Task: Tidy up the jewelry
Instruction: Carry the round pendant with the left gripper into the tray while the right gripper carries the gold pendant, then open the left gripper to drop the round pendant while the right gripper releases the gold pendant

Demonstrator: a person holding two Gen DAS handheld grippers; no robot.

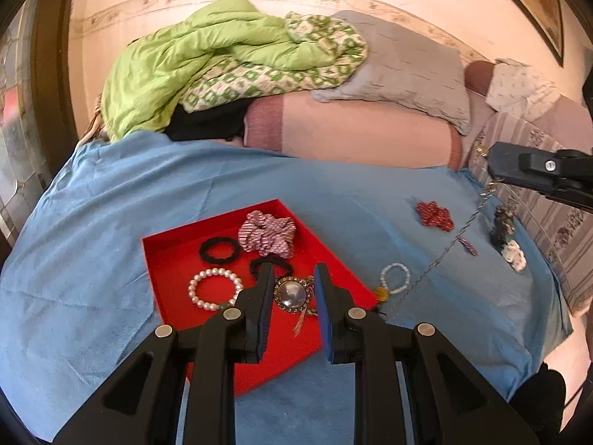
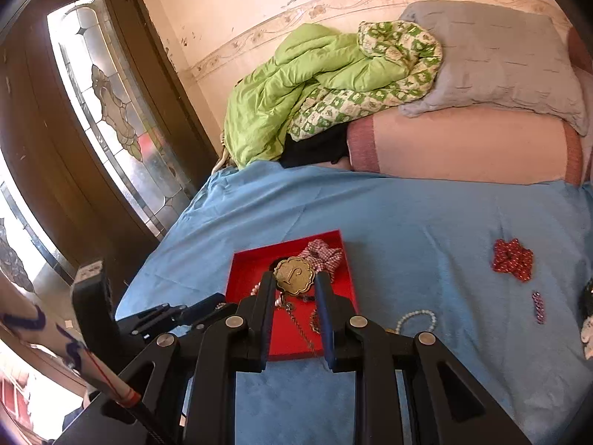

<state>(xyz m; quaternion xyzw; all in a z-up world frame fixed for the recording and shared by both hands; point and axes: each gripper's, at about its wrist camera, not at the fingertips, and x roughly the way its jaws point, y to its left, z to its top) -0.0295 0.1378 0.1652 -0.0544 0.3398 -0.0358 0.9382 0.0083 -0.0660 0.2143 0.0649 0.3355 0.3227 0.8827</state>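
Left arm: I've got the left gripper (image 1: 293,274) pitched down over the red tray (image 1: 163,256), nosing in from the tray's 6 o'clock side; a patterned sleeve (image 2: 37,326) trails behind it in the right wrist view.
Right arm: the right gripper (image 2: 295,276) is tilted down too, lifted off the blue sheet (image 1: 111,259) out at 3 o'clock of the tray.
Right claw: nearly closed, pinching the gold medallion (image 2: 294,273) by its scalloped edge, and its chain (image 1: 456,233) sags down to the sheet.
Left claw: a narrow gap, with the round pendant (image 1: 291,291) showing inside it. I can't tell whether the pads are pressing on it or whether it lies in the tray underneath.
Hard to see: my own fingers cover the tray's near half in the right wrist view. The dark clump (image 1: 502,224) and white piece (image 1: 513,254) at the sheet's 3 o'clock edge are too small to name.
Tray contents: pink striped scrunchie (image 1: 267,233) at 12 o'clock, pearl bracelet (image 1: 215,289) at 8 o'clock, one black hair tie (image 1: 218,250) at 10 o'clock, a second (image 1: 274,262) mid-tray behind my left finger.
Loose on the sheet: red scrunchie (image 1: 433,215) at 2 o'clock of the tray, white bead bracelet (image 1: 396,278) just beside its 4 o'clock corner, small purple link (image 1: 467,246) between them.
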